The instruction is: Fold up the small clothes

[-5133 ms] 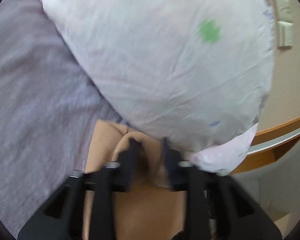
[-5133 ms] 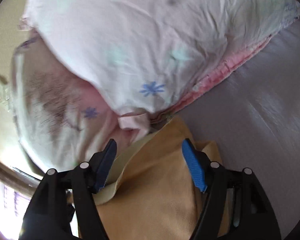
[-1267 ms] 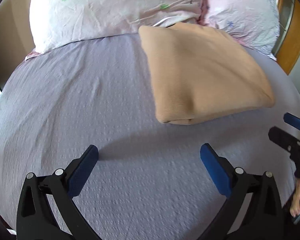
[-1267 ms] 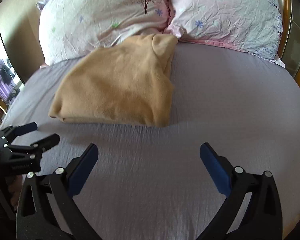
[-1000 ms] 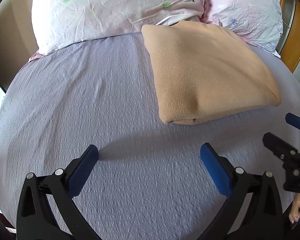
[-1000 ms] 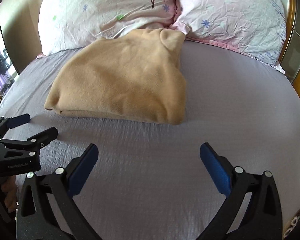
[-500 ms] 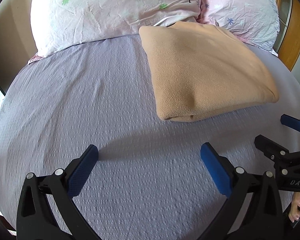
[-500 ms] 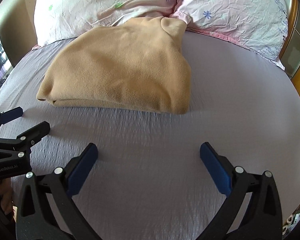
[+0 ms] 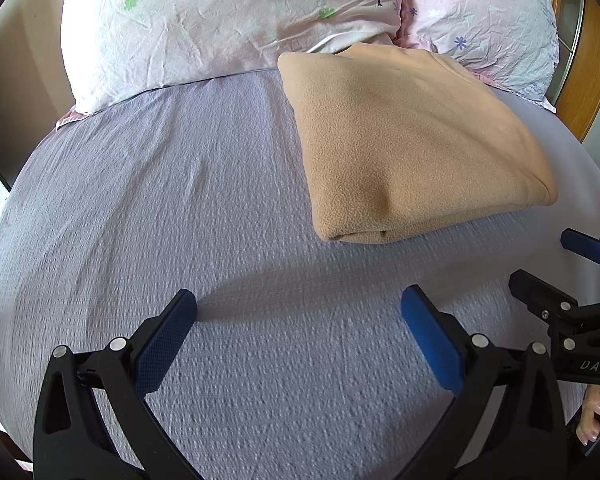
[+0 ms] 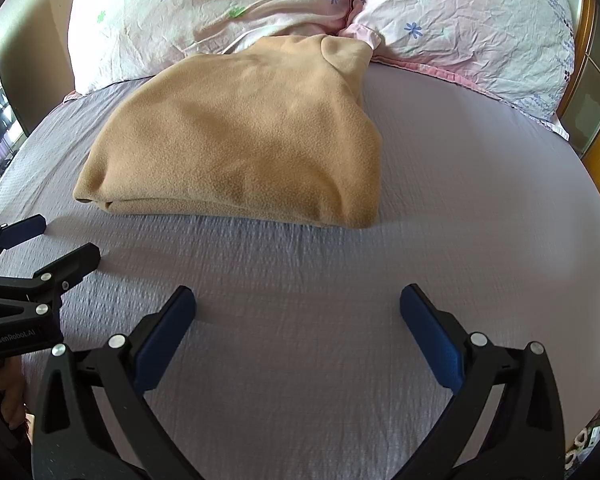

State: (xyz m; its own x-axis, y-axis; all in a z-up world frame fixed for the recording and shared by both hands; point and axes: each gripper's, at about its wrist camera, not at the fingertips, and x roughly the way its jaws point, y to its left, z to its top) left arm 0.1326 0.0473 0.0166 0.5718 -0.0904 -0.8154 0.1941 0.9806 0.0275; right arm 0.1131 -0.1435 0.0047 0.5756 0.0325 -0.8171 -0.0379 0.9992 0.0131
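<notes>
A tan fleece garment (image 9: 412, 148) lies folded into a thick rectangle on the grey bed sheet (image 9: 160, 200), its far end against the pillows; it also shows in the right wrist view (image 10: 244, 140). My left gripper (image 9: 298, 312) is open and empty, hovering over bare sheet short of the garment's near edge. My right gripper (image 10: 296, 308) is open and empty, also over bare sheet in front of the garment. Each gripper shows at the edge of the other's view: the right gripper (image 9: 556, 264) at the right, the left gripper (image 10: 48, 240) at the left.
Two pink floral pillows (image 9: 228, 20) (image 10: 472, 28) lie at the head of the bed. A wooden headboard or frame (image 9: 588, 64) stands at the right. The bed's near edge drops off at the lower corners of both views.
Five seconds ago both grippers were at the garment by the pillows. Since then both let go and drew back; over the last second they drifted only slightly, and the garment stayed put.
</notes>
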